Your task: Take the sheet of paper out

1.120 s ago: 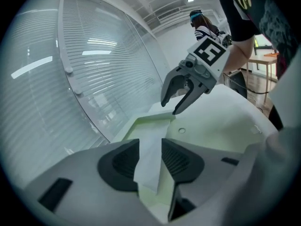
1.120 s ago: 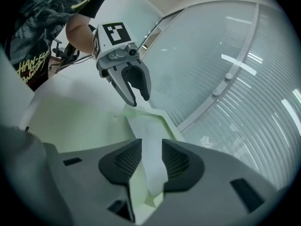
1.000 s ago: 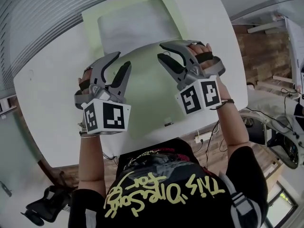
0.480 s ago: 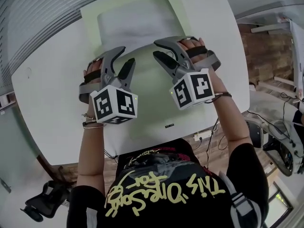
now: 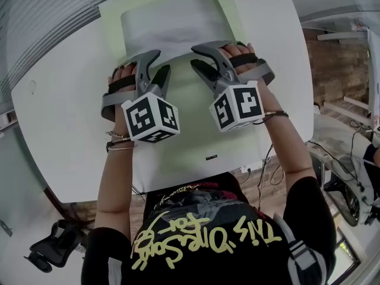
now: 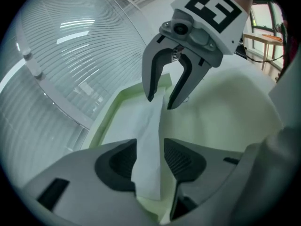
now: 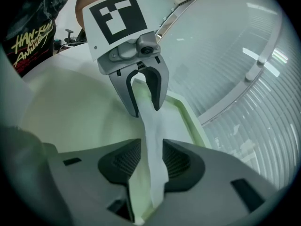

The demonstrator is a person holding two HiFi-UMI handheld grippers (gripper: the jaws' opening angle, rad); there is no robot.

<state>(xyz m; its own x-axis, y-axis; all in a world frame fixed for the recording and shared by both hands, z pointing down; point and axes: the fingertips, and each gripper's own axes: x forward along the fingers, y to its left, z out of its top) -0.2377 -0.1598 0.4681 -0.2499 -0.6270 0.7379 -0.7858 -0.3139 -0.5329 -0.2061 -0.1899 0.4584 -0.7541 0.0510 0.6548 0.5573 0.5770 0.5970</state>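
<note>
A white sheet of paper [image 5: 172, 25] lies partly inside a pale green folder [image 5: 190, 141] on the white table [image 5: 65, 117]. My left gripper [image 5: 159, 64] and right gripper [image 5: 196, 58] sit side by side at the sheet's near edge, over the folder. In the left gripper view the paper [image 6: 148, 140] rises between my open jaws, and the right gripper [image 6: 162, 100] straddles the same edge farther along. The right gripper view shows the paper [image 7: 153, 145] between its pads with a gap on each side. Both pairs of jaws have just been opening, and neither presses on the sheet.
A window with slatted blinds [image 6: 70, 55] runs behind the table's far edge. A dark office chair [image 5: 50, 251] stands on the floor at lower left. Cables and equipment [image 5: 350, 183] lie beyond the table's right edge.
Both grippers have sunk and moved forward onto the sheet's near edge. Their jaws, which hung above the folder a second ago, now straddle the paper.
</note>
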